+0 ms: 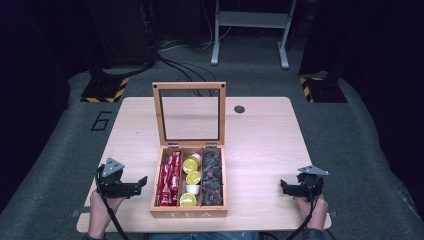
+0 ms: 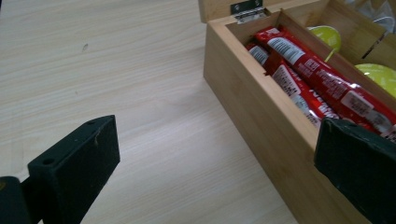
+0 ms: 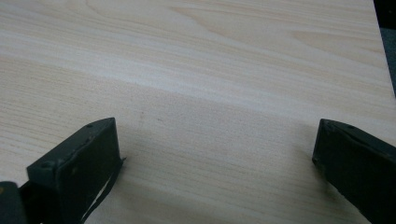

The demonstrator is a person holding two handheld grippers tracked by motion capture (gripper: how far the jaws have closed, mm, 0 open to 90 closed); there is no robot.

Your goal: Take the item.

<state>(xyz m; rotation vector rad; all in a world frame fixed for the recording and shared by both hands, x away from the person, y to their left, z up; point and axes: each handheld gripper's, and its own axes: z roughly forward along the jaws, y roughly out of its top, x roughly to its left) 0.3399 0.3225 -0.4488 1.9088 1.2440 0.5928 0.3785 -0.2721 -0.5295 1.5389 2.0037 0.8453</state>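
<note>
With the open tea box (image 1: 189, 210) centred on the bench (image 1: 260, 150), the left claw (image 1: 141, 183) and right claw (image 1: 284, 186) were held released beside it, so an approach to the red sachets (image 1: 169, 181) was judged pending.

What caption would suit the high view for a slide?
Open tea box on a table, an open gripper held at each side: left, right.
</note>
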